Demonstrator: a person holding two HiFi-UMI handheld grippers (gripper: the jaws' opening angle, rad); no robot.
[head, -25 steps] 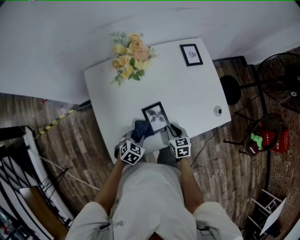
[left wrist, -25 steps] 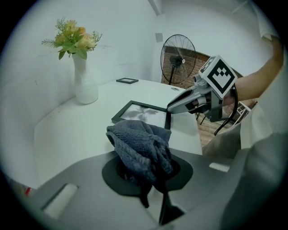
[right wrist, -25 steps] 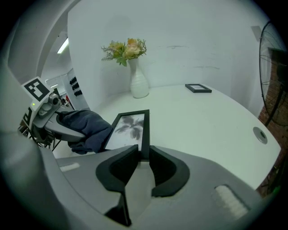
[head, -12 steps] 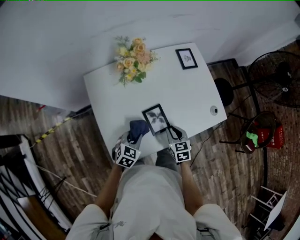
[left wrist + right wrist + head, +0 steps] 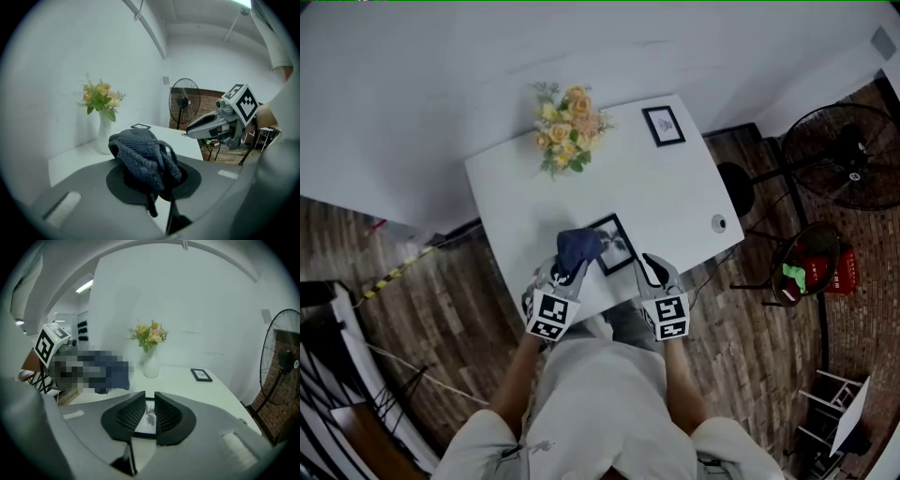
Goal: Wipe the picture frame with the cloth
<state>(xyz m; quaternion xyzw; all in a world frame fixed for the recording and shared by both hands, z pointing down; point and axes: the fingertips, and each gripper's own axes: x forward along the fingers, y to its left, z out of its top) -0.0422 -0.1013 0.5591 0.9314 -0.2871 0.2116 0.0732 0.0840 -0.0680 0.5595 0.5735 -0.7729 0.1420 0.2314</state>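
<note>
The black picture frame (image 5: 617,246) lies flat near the white table's (image 5: 675,197) front edge. A dark blue knitted cloth (image 5: 578,248) covers the frame's left part, and my left gripper (image 5: 569,270) is shut on it. In the left gripper view the cloth (image 5: 143,154) is bunched between the jaws. My right gripper (image 5: 650,269) sits at the frame's near right corner, its jaws together but for a thin slit. Through that slit the frame (image 5: 146,426) shows below; whether the right gripper (image 5: 150,414) touches it I cannot tell.
A vase of yellow and peach flowers (image 5: 567,120) stands at the table's far left. A second, smaller frame (image 5: 664,125) lies at the far right corner. A round cable hole (image 5: 718,222) is near the right edge. A standing fan (image 5: 844,155) and a stool (image 5: 734,187) are on the floor to the right.
My left gripper has carried the cloth up and right, from beside the frame onto its left part. The right gripper has stayed at the frame's near right corner.
</note>
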